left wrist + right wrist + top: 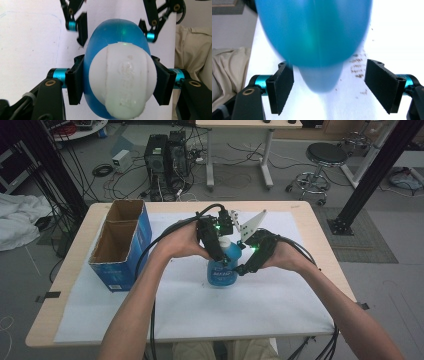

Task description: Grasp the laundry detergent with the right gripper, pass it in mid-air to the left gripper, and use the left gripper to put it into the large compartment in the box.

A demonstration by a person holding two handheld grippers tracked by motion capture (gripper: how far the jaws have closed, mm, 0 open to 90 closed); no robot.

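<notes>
On the white sheet (190, 320) that covers the table (65, 275), a blue bottle (223, 270) with a white cap (122, 80) stands upright near the middle, between the person's two hands. The left hand-held gripper (220, 252) comes down on it from above, and in the left gripper view its jaws press against both sides of the bottle just under the cap, clamped on it. The right hand-held gripper (243, 268) sits low at the bottle's right side. In the right gripper view its jaws stand wide apart, with the blurred blue body (314, 32) between and above them; I cannot tell whether either jaw touches it. Farther left, an open blue cardboard box (120, 245) stands near the table's left edge. Beyond the table, computer towers (167, 157) and a round stool (325, 157) stand on the floor.
</notes>
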